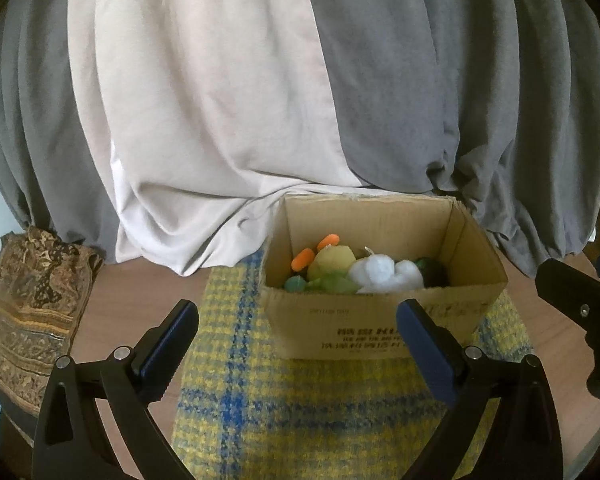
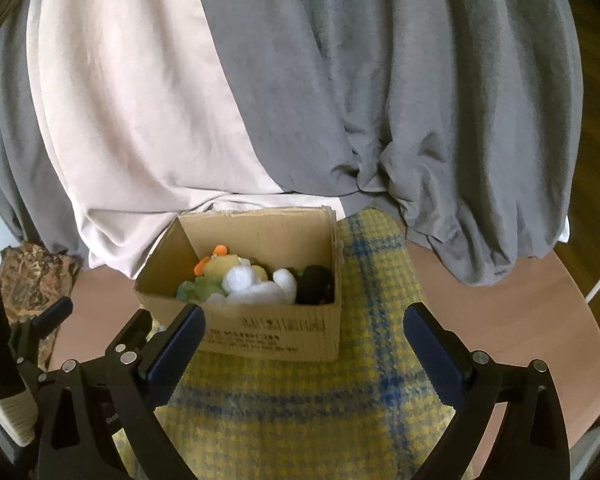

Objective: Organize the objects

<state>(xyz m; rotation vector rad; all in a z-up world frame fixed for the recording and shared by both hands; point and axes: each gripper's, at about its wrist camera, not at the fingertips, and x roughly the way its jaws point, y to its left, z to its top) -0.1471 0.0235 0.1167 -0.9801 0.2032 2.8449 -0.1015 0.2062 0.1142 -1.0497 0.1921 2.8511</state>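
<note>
An open cardboard box (image 1: 376, 320) stands on a yellow and blue plaid cloth (image 1: 300, 412). It holds soft toys: a white one (image 1: 384, 274), a yellow one with orange parts (image 1: 334, 260), green ones and a dark one. The box (image 2: 276, 332) and toys (image 2: 256, 284) also show in the right wrist view. My left gripper (image 1: 298, 344) is open and empty, just short of the box's front wall. My right gripper (image 2: 304, 348) is open and empty, in front of the box's right half.
The cloth lies on a round wooden table (image 2: 540, 320). Grey and white curtains (image 1: 228, 100) hang down onto the table behind the box. A folded patterned fabric (image 1: 32, 312) lies at the table's left edge. The right gripper's body (image 1: 576, 304) shows at the left view's right.
</note>
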